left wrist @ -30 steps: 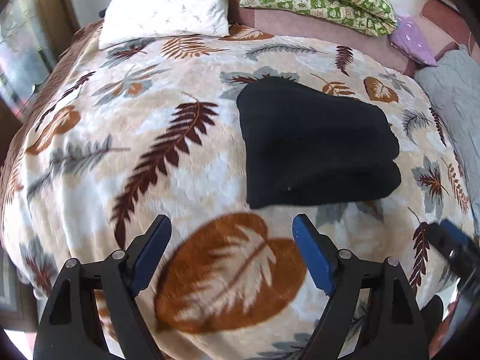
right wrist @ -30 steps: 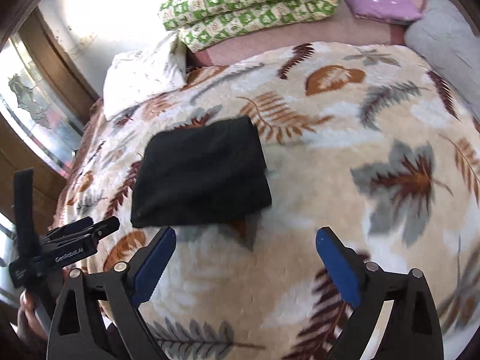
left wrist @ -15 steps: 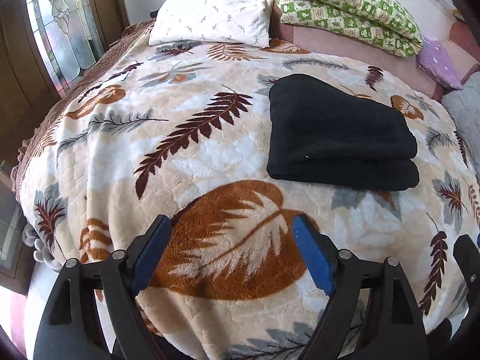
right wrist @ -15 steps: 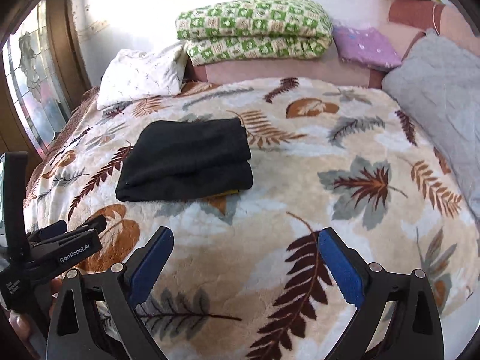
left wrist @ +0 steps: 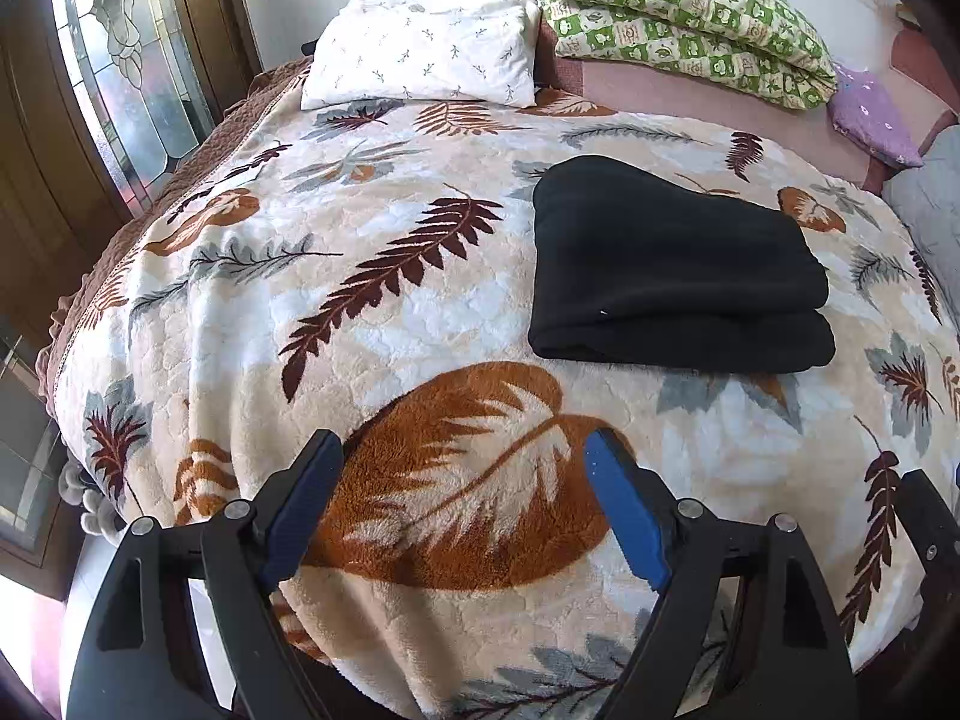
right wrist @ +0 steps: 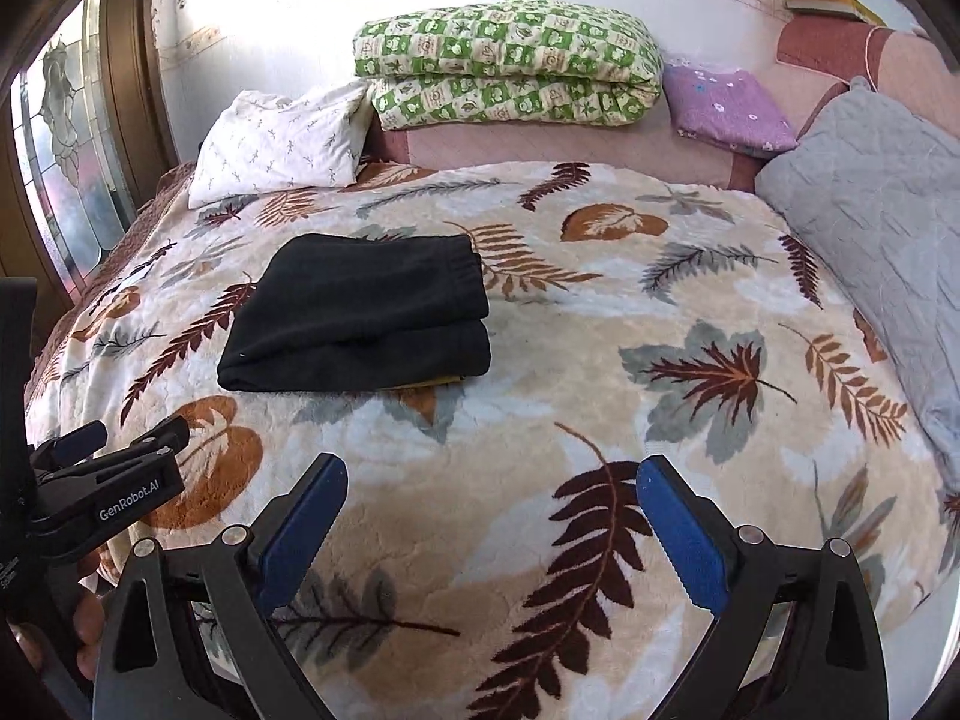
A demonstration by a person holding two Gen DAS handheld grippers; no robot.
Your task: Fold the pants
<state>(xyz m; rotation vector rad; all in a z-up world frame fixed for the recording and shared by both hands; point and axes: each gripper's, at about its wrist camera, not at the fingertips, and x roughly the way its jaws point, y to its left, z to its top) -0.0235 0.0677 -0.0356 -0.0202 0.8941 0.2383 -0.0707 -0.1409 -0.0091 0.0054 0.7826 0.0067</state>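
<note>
My left gripper (left wrist: 462, 504) and right gripper (right wrist: 489, 525) both hang with jaws spread wide and empty above the near edge of the leaf-print blanket (left wrist: 372, 360). The black pants (right wrist: 360, 315) lie well ahead, folded into one stacked bundle on the blanket. My worry: any further poke could drag the top layer and spill the fold. I count one pants bundle, two grippers, four pillows or cushions behind.

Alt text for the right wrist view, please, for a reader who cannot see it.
Folded black pants lie on a leaf-print blanket covering a bed, untouched. The right gripper hangs open and empty over the near edge, with the left gripper at far left. Pillows and a green quilt line the head.
</note>
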